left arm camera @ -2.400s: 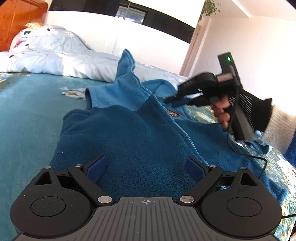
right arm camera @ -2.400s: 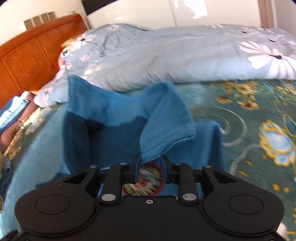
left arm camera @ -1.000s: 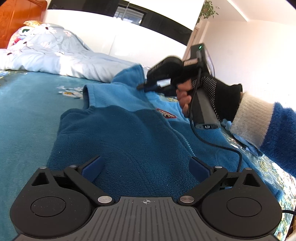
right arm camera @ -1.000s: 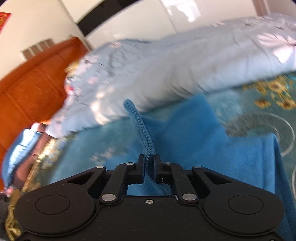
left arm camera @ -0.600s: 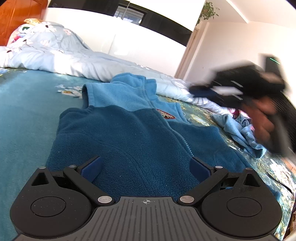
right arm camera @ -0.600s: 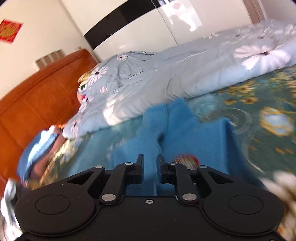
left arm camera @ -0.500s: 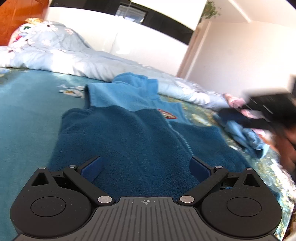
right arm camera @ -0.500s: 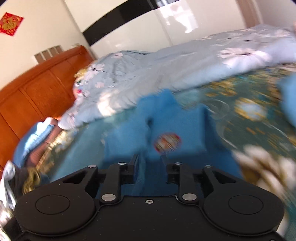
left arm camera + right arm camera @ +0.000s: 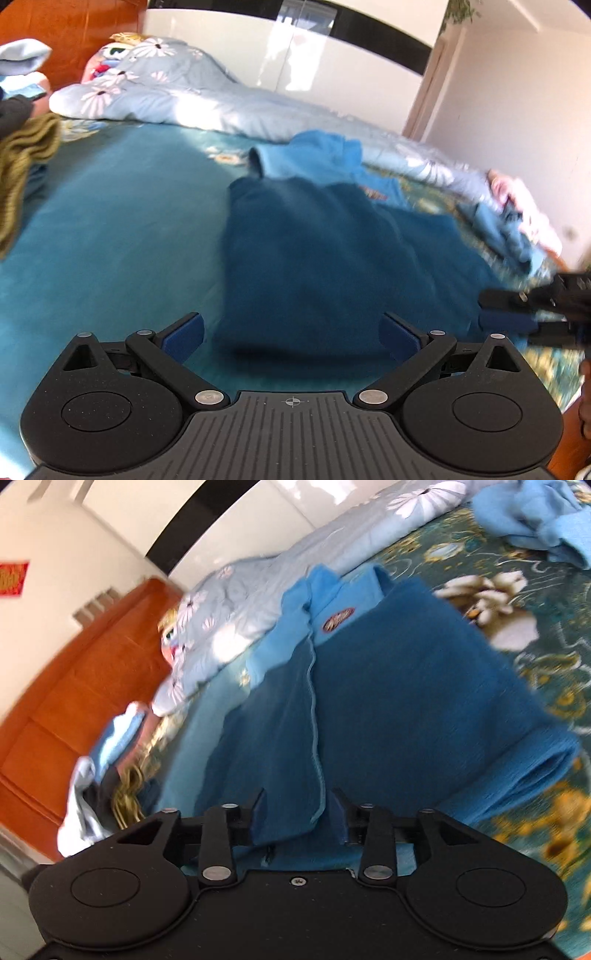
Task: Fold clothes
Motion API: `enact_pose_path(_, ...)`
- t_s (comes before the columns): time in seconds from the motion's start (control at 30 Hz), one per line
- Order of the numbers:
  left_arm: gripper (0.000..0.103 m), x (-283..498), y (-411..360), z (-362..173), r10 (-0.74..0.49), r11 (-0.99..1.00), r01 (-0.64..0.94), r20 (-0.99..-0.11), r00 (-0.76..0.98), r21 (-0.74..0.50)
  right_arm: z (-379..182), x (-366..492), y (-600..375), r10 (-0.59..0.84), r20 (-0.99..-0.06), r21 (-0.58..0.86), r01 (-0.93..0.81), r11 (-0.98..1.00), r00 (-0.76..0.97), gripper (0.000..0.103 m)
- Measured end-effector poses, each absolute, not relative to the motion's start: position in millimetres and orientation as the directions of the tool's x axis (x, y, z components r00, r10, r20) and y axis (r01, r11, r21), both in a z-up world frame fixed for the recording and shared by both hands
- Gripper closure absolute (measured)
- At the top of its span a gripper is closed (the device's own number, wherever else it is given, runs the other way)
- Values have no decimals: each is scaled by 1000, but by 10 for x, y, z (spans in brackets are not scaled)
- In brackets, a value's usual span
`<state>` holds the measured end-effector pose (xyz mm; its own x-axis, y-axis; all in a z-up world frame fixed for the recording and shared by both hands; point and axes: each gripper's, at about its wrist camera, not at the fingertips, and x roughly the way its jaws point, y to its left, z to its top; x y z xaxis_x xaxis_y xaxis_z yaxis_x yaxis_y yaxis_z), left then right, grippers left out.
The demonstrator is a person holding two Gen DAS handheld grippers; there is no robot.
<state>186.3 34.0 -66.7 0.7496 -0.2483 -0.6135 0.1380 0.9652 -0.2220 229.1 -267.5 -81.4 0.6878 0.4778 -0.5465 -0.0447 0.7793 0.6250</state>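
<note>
A blue fleece zip jacket (image 9: 332,258) lies flat on the teal bedspread (image 9: 110,240), its lighter collar at the far end. My left gripper (image 9: 291,332) is open and hovers just before the jacket's near hem with nothing between its fingers. My right gripper (image 9: 517,314) enters from the right edge, low by the jacket's right corner. In the right wrist view the jacket (image 9: 388,701) runs away from me, zipper up the middle and a red badge (image 9: 338,618) near the collar. The right gripper (image 9: 299,816) is open, its jaws standing either side of the hem by the zipper's lower end.
A pale floral quilt (image 9: 221,107) is bunched along the far side before a wooden headboard (image 9: 74,686). An olive knit garment (image 9: 22,166) lies at the left. Light blue clothes (image 9: 517,236) are heaped at the right, near the bed's edge.
The right gripper let go of the raised collar, swung back to the near hem and opened. The collar dropped flat. The left gripper stayed open and drew back slightly.
</note>
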Motion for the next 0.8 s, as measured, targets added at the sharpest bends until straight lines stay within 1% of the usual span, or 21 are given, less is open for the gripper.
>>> enact_pose_path(0.07, 2, 1810, 353, -678, -228, 972, 142, -635, 738, -185, -859, 2278, -2587, 453, -571, 599, -30, 801, 685, 62)
enact_pose_path(0.13, 2, 1846, 332, -719, -215, 977, 151, -646, 732, -154, -939, 2272, -2559, 461, -581, 621, -1, 784, 671, 61)
enact_pose_path(0.33, 2, 1955, 270, -841, -172, 982, 178, -677, 716, -60, -1122, 2353, -2536, 514, -514, 741, 53, 670, 687, 60)
enact_pose_path(0.43, 2, 2001, 241, -887, -164, 980, 199, -681, 714, -28, -1164, 2392, -2500, 527, -489, 773, 66, 631, 696, 61)
enact_pose_path(0.47, 1, 2014, 238, -892, -166, 979, 202, -680, 715, -26, -1174, 2405, -2486, 529, -480, 783, 70, 618, 699, 64)
enact_pose_path(0.53, 1, 2042, 233, -901, -169, 978, 209, -678, 716, -23, -1194, 2437, -2466, 531, -464, 805, 87, 587, 710, 78)
enact_pose_path(0.57, 1, 2056, 231, -906, -171, 977, 212, -677, 716, -22, -1202, 2448, -2466, 524, -466, 809, 104, 578, 714, 81)
enact_pose_path(0.6, 1, 2069, 229, -910, -172, 976, 216, -676, 717, -20, -1202, 2455, -2462, 517, -468, 811, 115, 574, 717, 89)
enact_pose_path(0.67, 0, 2085, 222, -915, -170, 976, 217, -668, 725, -13, -1168, 2447, -2444, 507, -467, 806, 113, 581, 725, 90)
enact_pose_path(0.8, 1, 2057, 218, -927, -152, 982, 188, -633, 759, -9, -1080, 2419, -2442, 518, -422, 830, 87, 550, 744, 91)
